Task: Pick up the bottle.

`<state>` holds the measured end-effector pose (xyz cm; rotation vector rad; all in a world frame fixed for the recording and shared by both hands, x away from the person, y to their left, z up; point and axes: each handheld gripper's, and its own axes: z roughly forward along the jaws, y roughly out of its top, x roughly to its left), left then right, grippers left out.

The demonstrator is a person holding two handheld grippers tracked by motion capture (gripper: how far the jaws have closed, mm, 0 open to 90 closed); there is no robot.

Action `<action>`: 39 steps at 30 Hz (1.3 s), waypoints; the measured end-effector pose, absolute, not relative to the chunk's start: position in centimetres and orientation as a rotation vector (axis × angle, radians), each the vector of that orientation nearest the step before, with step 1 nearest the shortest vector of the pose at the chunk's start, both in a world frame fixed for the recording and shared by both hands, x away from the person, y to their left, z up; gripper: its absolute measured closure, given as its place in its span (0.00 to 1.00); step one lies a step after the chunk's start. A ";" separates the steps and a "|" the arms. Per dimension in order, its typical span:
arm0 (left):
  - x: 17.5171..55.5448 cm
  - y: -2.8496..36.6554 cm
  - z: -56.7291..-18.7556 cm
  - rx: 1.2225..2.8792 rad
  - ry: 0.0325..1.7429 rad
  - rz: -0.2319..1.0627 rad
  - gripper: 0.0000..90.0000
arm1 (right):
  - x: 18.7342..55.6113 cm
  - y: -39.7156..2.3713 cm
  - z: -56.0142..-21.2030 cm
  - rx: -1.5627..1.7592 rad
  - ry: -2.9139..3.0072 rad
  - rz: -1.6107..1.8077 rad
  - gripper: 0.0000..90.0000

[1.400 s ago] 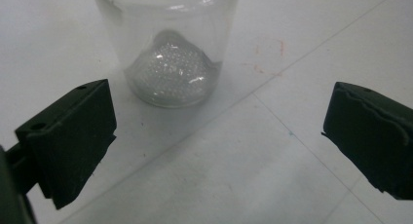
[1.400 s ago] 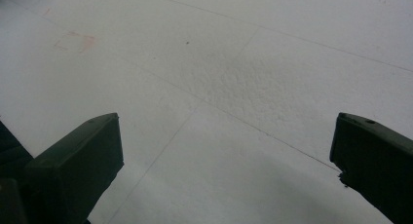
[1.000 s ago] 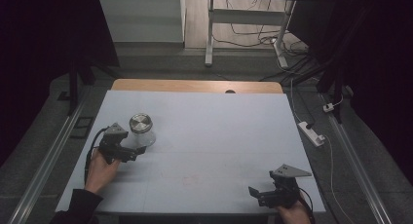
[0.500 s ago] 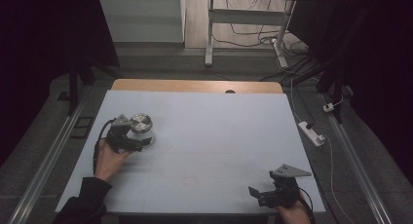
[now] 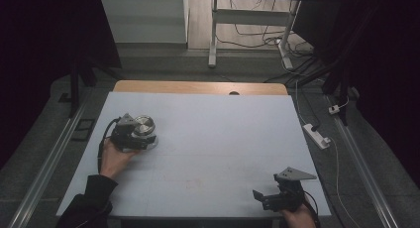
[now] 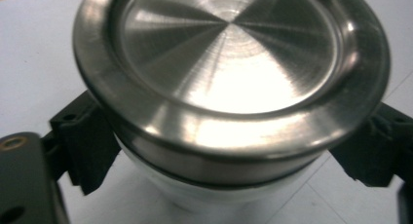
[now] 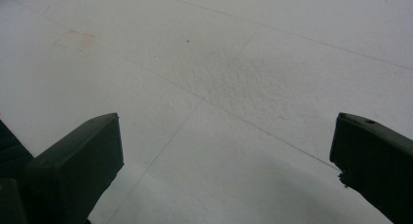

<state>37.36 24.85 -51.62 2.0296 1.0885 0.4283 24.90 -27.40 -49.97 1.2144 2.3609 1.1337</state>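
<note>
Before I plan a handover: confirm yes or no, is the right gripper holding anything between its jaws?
No: in the right gripper view the right gripper has its jaws spread wide with just the bare white table between them.

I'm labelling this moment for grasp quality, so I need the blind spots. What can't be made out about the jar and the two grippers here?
- Left gripper view: the round steel-lidded white jar has its base cut off by the bottom edge; its wide lid hides whether the jaws touch its sides.
- High view: the left gripper and hand cover the jar's body; contact is too small to judge.
- High view: the right gripper is small and dark; the person's hand is cut off by the bottom edge.
</note>
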 end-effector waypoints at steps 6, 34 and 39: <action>37.4 25.0 -51.6 2.016 1.099 0.427 0.16 | 24.9 -27.4 -50.0 1.215 2.361 1.133 0.00; 37.4 24.6 -51.1 2.015 1.169 0.430 0.17 | 24.9 -27.4 -50.0 1.203 2.364 1.137 0.00; 37.3 24.7 -50.6 2.004 1.160 0.433 0.17 | 24.9 -27.4 -50.0 1.202 2.365 1.138 0.00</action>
